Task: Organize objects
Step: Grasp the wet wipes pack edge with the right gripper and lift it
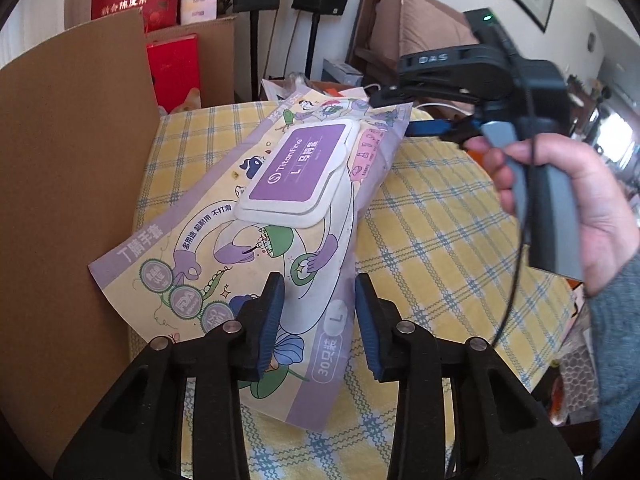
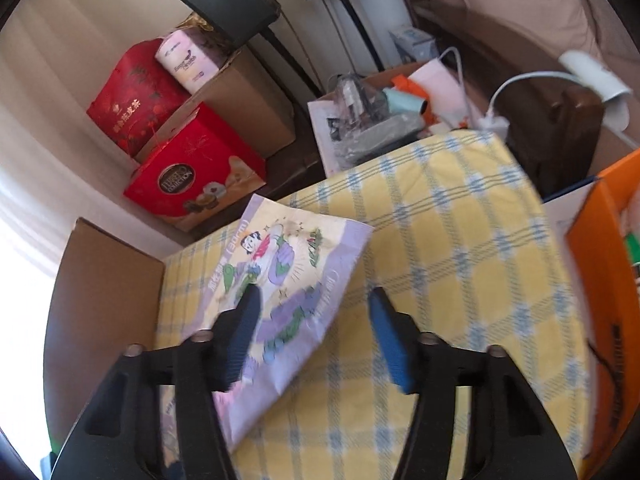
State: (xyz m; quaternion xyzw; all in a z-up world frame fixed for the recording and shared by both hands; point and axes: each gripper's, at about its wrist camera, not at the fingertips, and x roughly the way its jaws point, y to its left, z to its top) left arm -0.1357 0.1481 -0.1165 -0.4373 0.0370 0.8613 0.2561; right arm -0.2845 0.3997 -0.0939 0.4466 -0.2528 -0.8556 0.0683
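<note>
Ribbed blue jaws astride glossy, flat glove pack (image 1: 280, 216) on checked cloth (image 1: 460, 240)

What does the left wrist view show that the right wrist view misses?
Only the left wrist view shows the pack's purple lid, the right claw at the pack's far end, and the hand holding it. Only the right wrist view shows the orange box and the chocolate box. Both show the glove pack, the checked cloth and the cardboard flap.
</note>
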